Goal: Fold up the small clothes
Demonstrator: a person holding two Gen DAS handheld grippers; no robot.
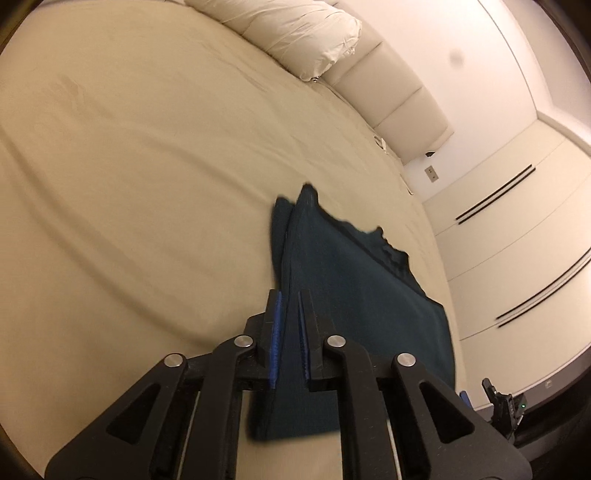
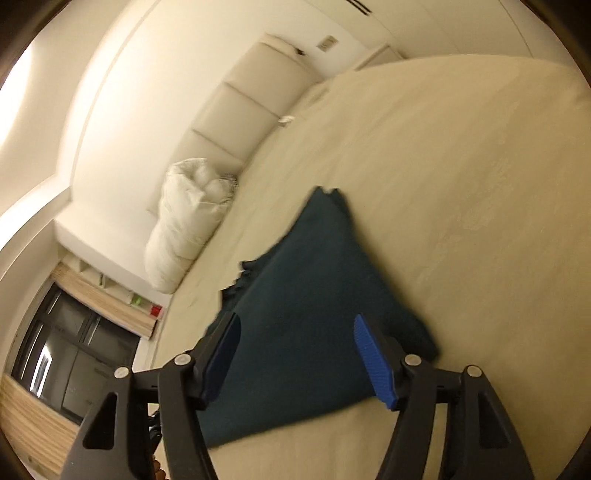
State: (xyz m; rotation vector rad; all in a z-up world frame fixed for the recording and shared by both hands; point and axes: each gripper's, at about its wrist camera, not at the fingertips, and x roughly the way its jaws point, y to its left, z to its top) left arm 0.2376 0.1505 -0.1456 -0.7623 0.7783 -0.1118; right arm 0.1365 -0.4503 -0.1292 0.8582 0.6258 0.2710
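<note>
A dark teal garment (image 1: pixel 354 295) lies on the beige bed sheet (image 1: pixel 129 184). My left gripper (image 1: pixel 291 306) is shut on a fold of its near edge, which rises between the blue pads. In the right wrist view the same garment (image 2: pixel 310 295) spreads flat on the sheet (image 2: pixel 461 184), blurred by motion. My right gripper (image 2: pixel 295 332) is open just above it, with the cloth showing between the two blue pads and nothing held.
A white pillow (image 1: pixel 295 29) and a padded headboard (image 1: pixel 388 96) lie at the far side of the bed. The bed's edge and a pale wall (image 1: pixel 517 240) are to the right. A dark window (image 2: pixel 74 350) shows in the right wrist view.
</note>
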